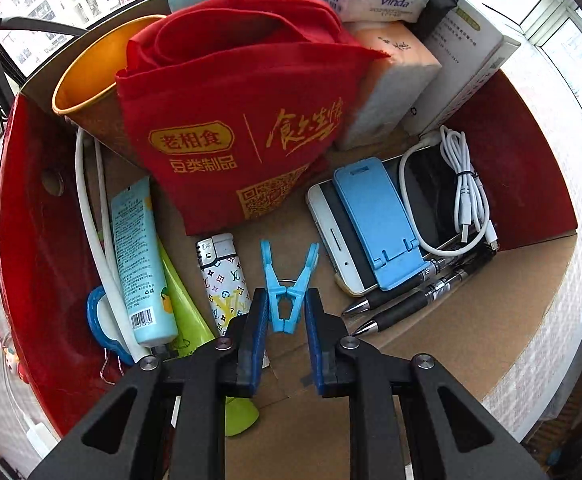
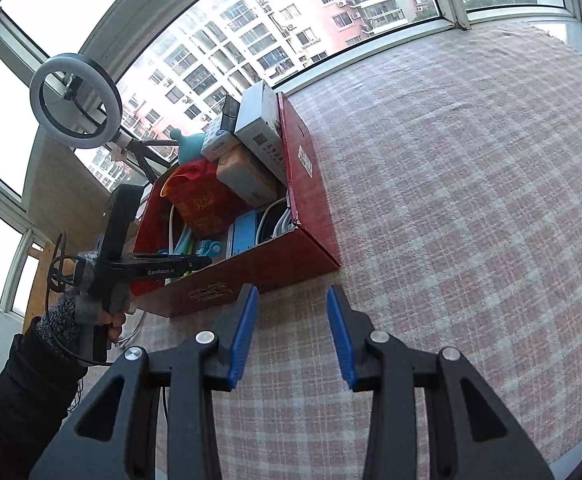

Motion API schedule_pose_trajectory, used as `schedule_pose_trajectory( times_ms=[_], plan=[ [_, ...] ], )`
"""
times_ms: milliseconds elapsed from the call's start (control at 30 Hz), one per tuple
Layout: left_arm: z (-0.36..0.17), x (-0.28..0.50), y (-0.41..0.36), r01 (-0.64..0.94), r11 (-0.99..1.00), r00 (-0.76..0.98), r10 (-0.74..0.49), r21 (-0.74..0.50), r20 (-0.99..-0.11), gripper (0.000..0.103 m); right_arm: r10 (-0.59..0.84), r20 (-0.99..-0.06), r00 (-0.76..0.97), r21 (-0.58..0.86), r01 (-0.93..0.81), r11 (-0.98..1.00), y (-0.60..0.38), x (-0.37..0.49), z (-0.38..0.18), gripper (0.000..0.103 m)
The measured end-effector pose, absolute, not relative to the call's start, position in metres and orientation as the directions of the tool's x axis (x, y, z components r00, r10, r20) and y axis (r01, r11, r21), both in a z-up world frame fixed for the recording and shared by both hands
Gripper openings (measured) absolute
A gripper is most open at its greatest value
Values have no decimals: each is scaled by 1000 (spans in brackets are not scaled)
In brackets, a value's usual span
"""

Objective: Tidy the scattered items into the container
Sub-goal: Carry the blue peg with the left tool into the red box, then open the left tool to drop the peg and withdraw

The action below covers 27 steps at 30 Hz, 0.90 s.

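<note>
Inside the red box [image 1: 47, 248], lighter [image 1: 223, 276] and phone [image 1: 331, 236] flank the clothespin [image 1: 287, 284].

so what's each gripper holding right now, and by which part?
Left gripper pinches the blue clothespin by its handle end, over the box. Right gripper holds nothing.

I see a table w/ pink-white checked cloth [image 2: 471, 200]; the red cardboard box [image 2: 311, 196] sits directly on it near the window edge. Rest of the cloth to the right looks bare.
</note>
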<state>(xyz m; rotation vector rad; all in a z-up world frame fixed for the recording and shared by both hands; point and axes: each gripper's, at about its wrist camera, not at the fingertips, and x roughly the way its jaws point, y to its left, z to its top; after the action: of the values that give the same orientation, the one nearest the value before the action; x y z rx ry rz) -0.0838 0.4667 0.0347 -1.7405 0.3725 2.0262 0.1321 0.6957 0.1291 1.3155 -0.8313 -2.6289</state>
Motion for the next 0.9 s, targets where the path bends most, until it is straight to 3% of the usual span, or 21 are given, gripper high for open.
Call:
schedule_pose_trajectory(
  times_ms=[167, 467, 667, 900],
  plan=[
    [47, -80, 458, -483, -870, -125, 181, -99, -976, 18, -353, -701, -620, 507, -86, -857, 684, 112, 145, 35],
    [143, -34, 390, -470, -874, -302, 290, -122, -908, 25, -475, -751, -458, 455, 162, -876, 595, 22, 172, 26],
    [187, -9, 332, -410, -907, -408, 280, -100, -869, 30, -424, -872, -246, 373, 229, -899, 527, -51, 131, 23],
    [187, 7, 261, -313, -944, -456, 249, -108, -855, 30, -256, -959, -126, 217, 260, -941, 488, -89, 89, 23]
  ],
)
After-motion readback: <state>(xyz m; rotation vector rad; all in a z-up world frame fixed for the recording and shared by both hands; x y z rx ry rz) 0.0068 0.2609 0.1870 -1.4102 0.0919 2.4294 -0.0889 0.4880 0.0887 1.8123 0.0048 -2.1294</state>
